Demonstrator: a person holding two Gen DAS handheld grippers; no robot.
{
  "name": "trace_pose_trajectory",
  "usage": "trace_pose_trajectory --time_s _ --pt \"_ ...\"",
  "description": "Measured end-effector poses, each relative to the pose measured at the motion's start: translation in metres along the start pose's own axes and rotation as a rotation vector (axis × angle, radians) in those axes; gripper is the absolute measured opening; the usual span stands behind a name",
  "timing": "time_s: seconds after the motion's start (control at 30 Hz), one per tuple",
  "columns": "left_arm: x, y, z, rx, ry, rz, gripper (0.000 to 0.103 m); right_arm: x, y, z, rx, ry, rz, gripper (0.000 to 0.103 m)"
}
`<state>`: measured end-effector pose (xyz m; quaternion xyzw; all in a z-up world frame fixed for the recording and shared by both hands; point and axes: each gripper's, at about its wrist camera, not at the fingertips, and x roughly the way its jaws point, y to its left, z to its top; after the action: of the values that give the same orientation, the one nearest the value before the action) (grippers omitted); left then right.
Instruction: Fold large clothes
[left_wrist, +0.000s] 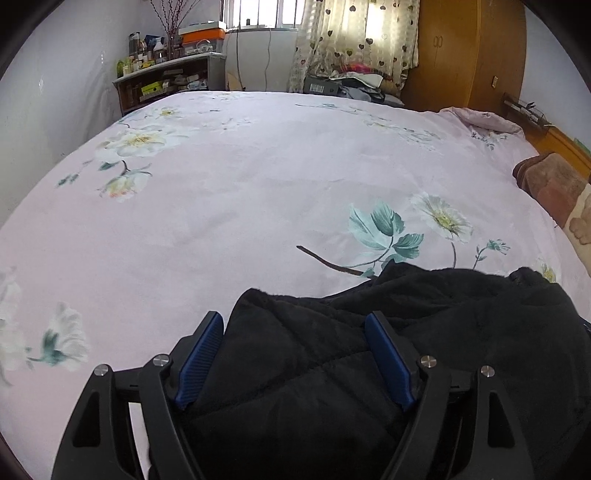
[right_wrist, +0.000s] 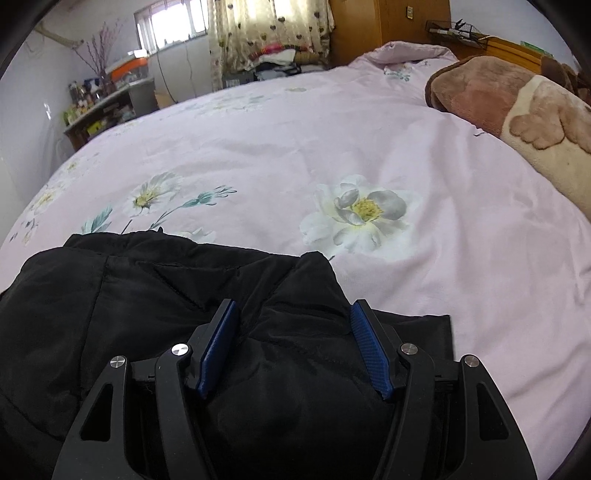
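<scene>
A black padded jacket (left_wrist: 461, 325) lies bunched on the pink floral bedcover (left_wrist: 240, 192), near the bed's close edge. My left gripper (left_wrist: 293, 317) hangs over the jacket's left part with its blue pads (left_wrist: 201, 354) wide apart. The dark fabric lies beneath and between them, and neither pad presses on it. In the right wrist view the same jacket (right_wrist: 129, 295) fills the lower left. My right gripper (right_wrist: 294, 304) stands open above a raised fold at the jacket's right end, close to the bare bedcover (right_wrist: 424, 277).
A brown and cream plush blanket (right_wrist: 498, 99) lies along the bed's right side. A crumpled pink cover (left_wrist: 480, 118) sits at the far right corner. Beyond the bed are a cluttered shelf (left_wrist: 162, 77), a pile of clothes (left_wrist: 354, 77) and a wooden wardrobe (left_wrist: 461, 48).
</scene>
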<state>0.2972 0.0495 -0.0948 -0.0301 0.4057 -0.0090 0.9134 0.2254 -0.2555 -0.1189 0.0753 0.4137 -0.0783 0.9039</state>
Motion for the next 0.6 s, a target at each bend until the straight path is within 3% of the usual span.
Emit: trace_pose_trajectory --time_s 0.1,0.3,0.4,0.47,0.5,0.6 --pt "-0.037 0.000 0.005 -0.015 -0.030 -0.016 0.080 -0.033 0.009 0.006 -0.033 -0.011 -0.040 0.063" --pt "-0.107 -0.032 -0.004 0.017 -0.124 -0.170 0.080 -0.109 0.037 -0.005 -0.025 -0.116 0.079 0.063" --pt "-0.097 -0.060 -0.022 0.098 -0.082 -0.184 0.080 -0.107 0.053 -0.016 -0.048 -0.086 0.128 0.063" --pt "-0.070 -0.064 -0.035 0.100 0.006 -0.161 0.080 -0.087 0.058 -0.026 -0.065 -0.016 0.093 0.063" --pt "-0.060 -0.063 -0.042 0.100 0.019 -0.157 0.082 -0.072 0.056 -0.032 -0.064 0.040 0.083 0.063" --pt "-0.051 -0.067 -0.046 0.102 0.025 -0.137 0.082 -0.056 0.047 -0.040 -0.045 0.057 0.121 0.062"
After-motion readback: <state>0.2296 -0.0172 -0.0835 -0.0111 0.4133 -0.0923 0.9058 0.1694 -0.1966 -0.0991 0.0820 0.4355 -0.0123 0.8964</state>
